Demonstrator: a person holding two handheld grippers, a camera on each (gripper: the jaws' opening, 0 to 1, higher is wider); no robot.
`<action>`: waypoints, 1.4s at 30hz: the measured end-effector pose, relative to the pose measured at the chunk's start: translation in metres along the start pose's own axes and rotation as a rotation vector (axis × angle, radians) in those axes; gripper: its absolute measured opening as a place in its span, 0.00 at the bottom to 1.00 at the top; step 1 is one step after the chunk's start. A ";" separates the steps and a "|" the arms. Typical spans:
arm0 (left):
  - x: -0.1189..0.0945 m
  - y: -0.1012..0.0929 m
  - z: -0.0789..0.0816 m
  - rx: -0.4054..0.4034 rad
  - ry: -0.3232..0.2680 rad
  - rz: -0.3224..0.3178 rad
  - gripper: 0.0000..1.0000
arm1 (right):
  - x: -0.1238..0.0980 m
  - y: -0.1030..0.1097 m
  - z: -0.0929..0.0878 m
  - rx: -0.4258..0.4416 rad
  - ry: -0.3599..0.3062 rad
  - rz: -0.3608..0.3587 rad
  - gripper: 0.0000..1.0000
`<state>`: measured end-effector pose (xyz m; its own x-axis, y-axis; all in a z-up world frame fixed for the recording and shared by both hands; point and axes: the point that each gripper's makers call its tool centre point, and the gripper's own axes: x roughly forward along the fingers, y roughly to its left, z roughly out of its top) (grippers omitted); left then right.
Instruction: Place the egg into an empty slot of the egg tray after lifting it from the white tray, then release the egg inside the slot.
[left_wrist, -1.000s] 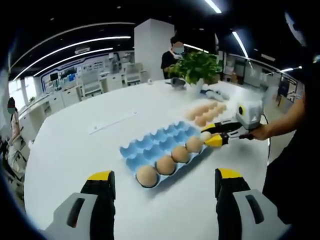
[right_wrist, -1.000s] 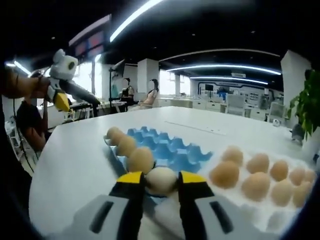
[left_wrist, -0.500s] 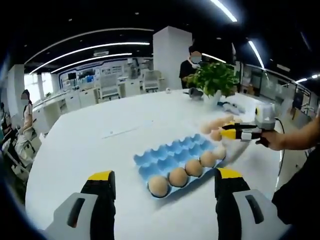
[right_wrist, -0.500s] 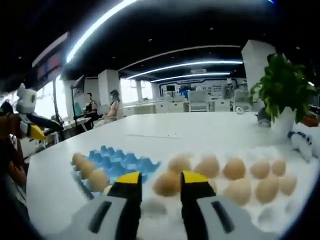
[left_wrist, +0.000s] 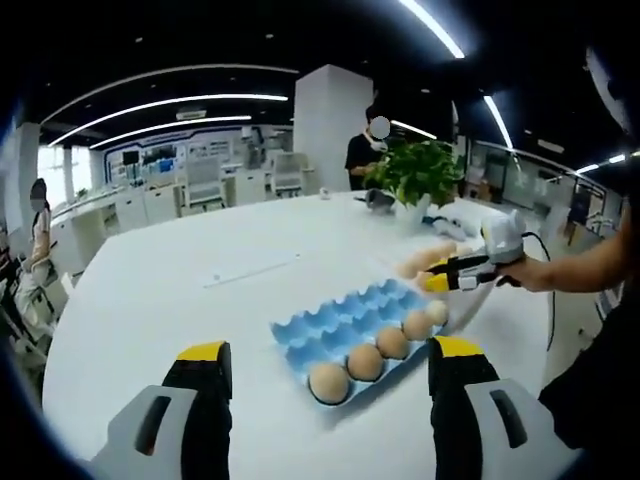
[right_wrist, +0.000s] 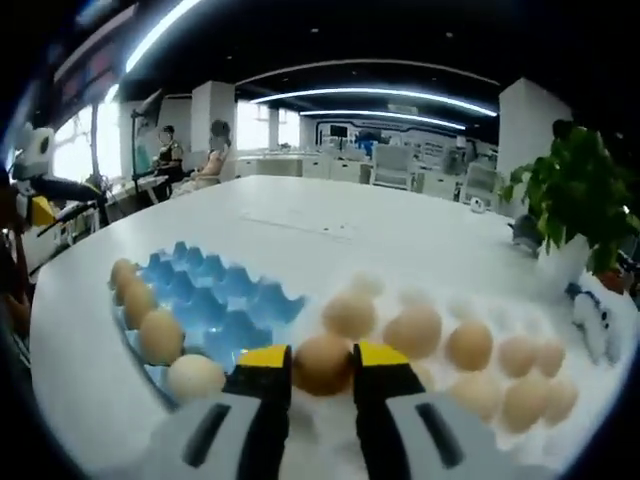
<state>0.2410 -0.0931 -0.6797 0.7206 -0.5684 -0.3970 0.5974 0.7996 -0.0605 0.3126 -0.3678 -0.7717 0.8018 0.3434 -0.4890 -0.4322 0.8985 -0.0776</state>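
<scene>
White table (left_wrist: 150, 300) in an open office. Blue egg tray (right_wrist: 215, 310) is filled along its near row only, so far slots are free. Right gripper (right_wrist: 322, 365) is closed on a brown egg (right_wrist: 322, 362) at the white tray (right_wrist: 600, 395), ready for lifting. Left gripper (left_wrist: 325, 375) is held open, idle, well apart.

The right tool (right_wrist: 320, 368) released one egg, now grips another egg (right_wrist: 322, 362).
</scene>
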 end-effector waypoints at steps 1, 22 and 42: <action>0.000 0.000 0.000 0.003 0.001 -0.008 0.81 | 0.000 0.000 -0.002 -0.043 0.031 0.000 0.24; 0.019 0.007 -0.016 0.069 0.073 -0.091 0.81 | -0.015 -0.008 0.006 0.140 -0.054 -0.007 0.23; 0.018 0.005 -0.024 0.079 0.092 -0.110 0.80 | -0.018 0.011 0.022 0.043 -0.076 0.053 0.23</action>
<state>0.2482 -0.0940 -0.7094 0.6162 -0.6287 -0.4743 0.6995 0.7137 -0.0373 0.3021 -0.3577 -0.7444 0.8079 0.4094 -0.4238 -0.4581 0.8888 -0.0147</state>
